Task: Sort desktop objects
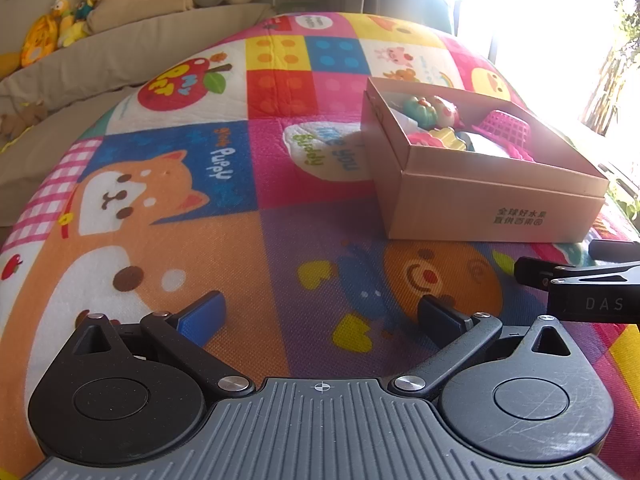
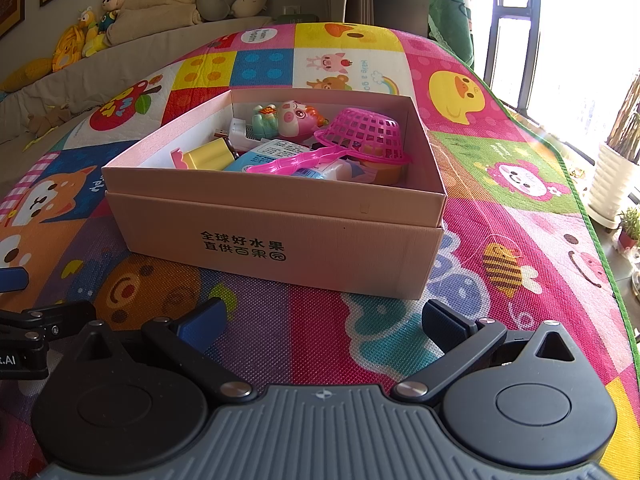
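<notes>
A pink cardboard box with black print stands on the colourful play mat. It holds several toys: a pink mesh basket, pink tongs, a pig figure, a yellow block and a blue-white packet. My right gripper is open and empty, low over the mat just in front of the box. My left gripper is open and empty over the mat, with the box ahead to its right. The right gripper's side shows at the left view's right edge.
A beige sofa with plush toys and cushions lies behind the mat. A bright window and a white plant pot are on the right, past the mat's green edge. The left gripper shows at the right view's left edge.
</notes>
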Demonstrator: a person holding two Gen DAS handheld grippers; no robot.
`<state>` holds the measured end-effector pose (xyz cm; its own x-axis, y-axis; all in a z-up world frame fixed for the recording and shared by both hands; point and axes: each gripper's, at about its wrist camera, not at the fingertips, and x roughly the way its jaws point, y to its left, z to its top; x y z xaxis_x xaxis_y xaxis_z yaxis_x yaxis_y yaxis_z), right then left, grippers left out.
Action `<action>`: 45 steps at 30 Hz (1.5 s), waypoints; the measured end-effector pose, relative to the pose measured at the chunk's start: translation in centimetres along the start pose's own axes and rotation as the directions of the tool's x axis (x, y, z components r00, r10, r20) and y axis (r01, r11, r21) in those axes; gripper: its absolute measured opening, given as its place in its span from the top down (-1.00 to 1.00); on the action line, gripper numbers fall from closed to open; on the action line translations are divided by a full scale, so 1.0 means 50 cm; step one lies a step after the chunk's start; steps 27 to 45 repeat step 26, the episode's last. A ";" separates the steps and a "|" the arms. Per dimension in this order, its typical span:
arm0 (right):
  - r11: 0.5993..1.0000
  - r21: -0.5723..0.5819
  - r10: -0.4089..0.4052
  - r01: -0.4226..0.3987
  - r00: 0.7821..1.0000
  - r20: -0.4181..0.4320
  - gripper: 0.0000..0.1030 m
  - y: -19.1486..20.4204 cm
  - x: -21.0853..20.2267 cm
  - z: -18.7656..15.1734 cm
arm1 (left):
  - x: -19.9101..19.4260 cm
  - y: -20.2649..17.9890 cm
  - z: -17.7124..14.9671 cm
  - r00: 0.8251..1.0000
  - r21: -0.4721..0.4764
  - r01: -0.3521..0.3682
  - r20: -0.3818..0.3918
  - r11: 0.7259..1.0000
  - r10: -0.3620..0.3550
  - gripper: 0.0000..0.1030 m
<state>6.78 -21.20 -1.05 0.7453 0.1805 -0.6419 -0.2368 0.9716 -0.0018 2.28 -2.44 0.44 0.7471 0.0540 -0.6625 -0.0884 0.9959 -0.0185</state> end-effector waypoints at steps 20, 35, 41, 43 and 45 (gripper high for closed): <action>1.000 0.000 0.000 0.000 1.000 0.000 -1.00 0.000 0.000 0.000 | 0.003 0.004 0.002 1.000 0.023 0.017 -0.018 1.000 -0.016 -1.00; 1.000 0.000 0.000 0.000 1.000 0.000 -1.00 -0.001 0.000 0.000 | 0.002 0.010 0.006 0.999 0.033 0.046 -0.023 0.998 -0.046 -1.00; 1.000 0.000 0.000 0.000 1.000 0.000 -1.00 -0.001 0.000 0.000 | 0.002 0.010 0.006 0.999 0.033 0.046 -0.023 0.998 -0.046 -1.00; 1.000 0.000 0.000 0.000 1.000 0.000 -1.00 -0.001 0.000 0.000 | 0.002 0.010 0.006 0.999 0.033 0.046 -0.023 0.998 -0.046 -1.00; 1.000 0.000 0.000 0.000 1.000 0.000 -1.00 -0.001 0.000 0.000 | 0.002 0.010 0.006 0.999 0.033 0.046 -0.023 0.998 -0.046 -1.00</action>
